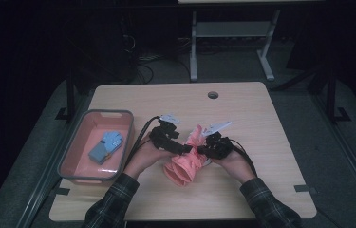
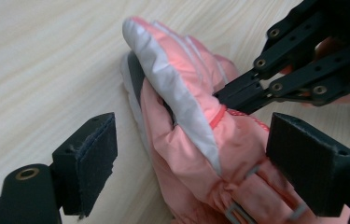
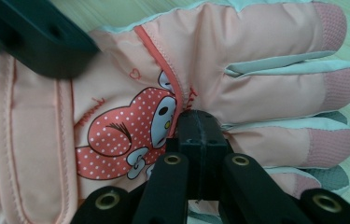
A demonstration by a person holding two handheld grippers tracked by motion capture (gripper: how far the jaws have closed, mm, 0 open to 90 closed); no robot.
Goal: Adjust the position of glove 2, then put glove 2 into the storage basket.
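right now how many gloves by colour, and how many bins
pink glove: 1
blue glove: 1
pink bin: 1
total: 3

The glove (image 3: pixel 219 70) is salmon pink with pale grey trim, darker textured pink fingertips and a red, white-dotted cartoon patch (a bow beneath it); both grippers are black; the grey-rimmed tub (image 1: pixel 73 147) is pink inside, holding a blue glove (image 1: pixel 107 146); the sleeves (image 1: pixel 111 206) are dark plaid
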